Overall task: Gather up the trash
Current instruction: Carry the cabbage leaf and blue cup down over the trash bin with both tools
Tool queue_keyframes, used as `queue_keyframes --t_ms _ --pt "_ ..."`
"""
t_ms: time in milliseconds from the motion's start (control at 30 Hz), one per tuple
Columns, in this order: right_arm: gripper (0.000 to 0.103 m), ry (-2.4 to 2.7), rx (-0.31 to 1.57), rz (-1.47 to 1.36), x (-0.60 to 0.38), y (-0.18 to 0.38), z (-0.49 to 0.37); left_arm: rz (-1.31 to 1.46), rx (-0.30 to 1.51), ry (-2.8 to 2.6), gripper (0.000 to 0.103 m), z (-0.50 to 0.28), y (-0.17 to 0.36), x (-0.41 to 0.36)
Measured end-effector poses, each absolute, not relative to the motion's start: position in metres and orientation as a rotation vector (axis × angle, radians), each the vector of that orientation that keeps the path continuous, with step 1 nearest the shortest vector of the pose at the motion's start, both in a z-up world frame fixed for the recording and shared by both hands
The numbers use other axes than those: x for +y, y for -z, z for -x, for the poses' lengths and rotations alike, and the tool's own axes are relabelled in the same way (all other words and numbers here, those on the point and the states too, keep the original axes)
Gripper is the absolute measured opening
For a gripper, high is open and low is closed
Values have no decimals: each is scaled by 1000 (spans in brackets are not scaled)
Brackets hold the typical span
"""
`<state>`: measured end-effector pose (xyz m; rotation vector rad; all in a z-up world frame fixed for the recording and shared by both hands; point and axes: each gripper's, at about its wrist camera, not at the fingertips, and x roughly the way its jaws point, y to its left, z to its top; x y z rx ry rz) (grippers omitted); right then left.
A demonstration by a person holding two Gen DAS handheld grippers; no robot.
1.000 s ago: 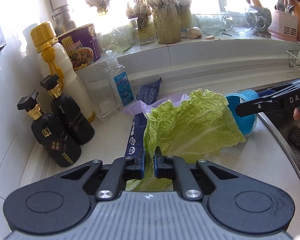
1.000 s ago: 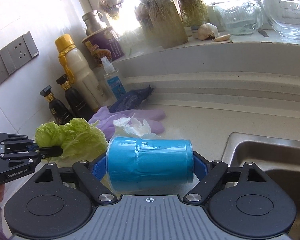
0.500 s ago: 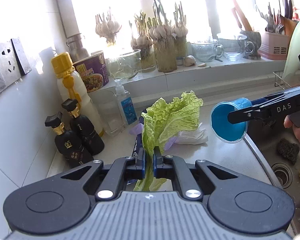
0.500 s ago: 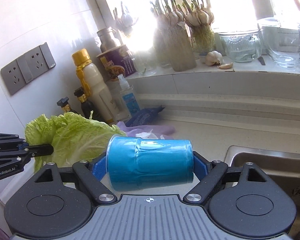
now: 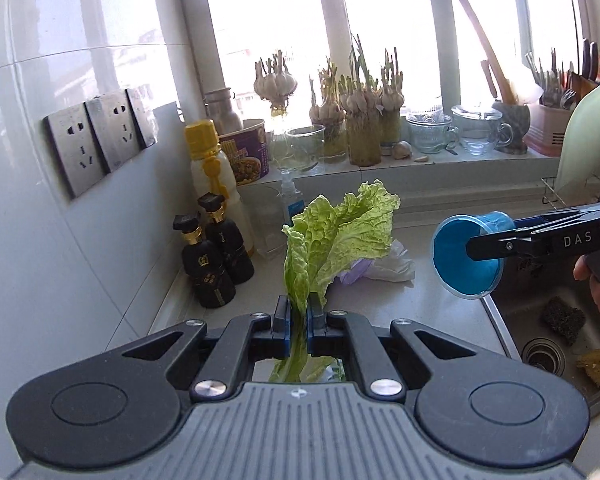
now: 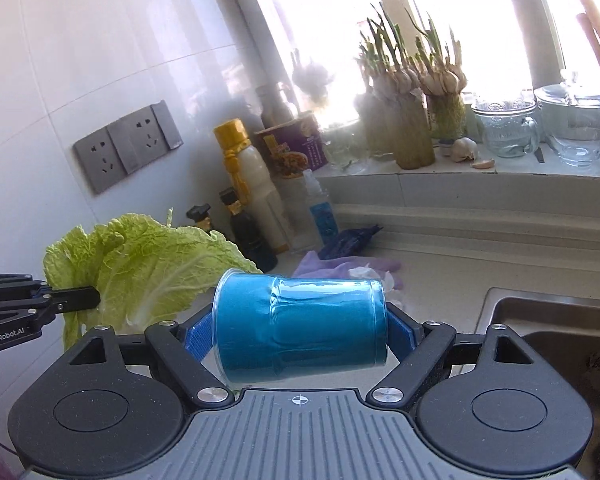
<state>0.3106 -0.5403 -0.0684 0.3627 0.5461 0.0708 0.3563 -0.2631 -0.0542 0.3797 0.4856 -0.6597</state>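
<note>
Tongs [image 5: 486, 249] marked "DAS" clamp blue cup [image 5: 466, 256].

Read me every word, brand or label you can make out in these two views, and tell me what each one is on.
"DAS": on the right gripper, which holds the blue cup.
"GenRobot.AI": on the left gripper, which holds the cabbage leaf.
Purple noodle tub: print too small to read.
Blue-labelled pump bottle: blurred.
Dark bottles: gold emblems unreadable.

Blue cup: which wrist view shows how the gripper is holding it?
The right wrist view: the blue cup lies sideways, filling the frame, clamped between the right gripper fingers at its two ends. The left wrist view shows only its open mouth from the side, partly crossed by a finger.
</note>
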Motion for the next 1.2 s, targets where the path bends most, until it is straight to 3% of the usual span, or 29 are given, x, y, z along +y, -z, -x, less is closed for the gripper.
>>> queue_keyframes --t_ms 1200 --pt "85 -439 688 -223 -311 96 -218 -114 761 326 6 -232 123 -52"
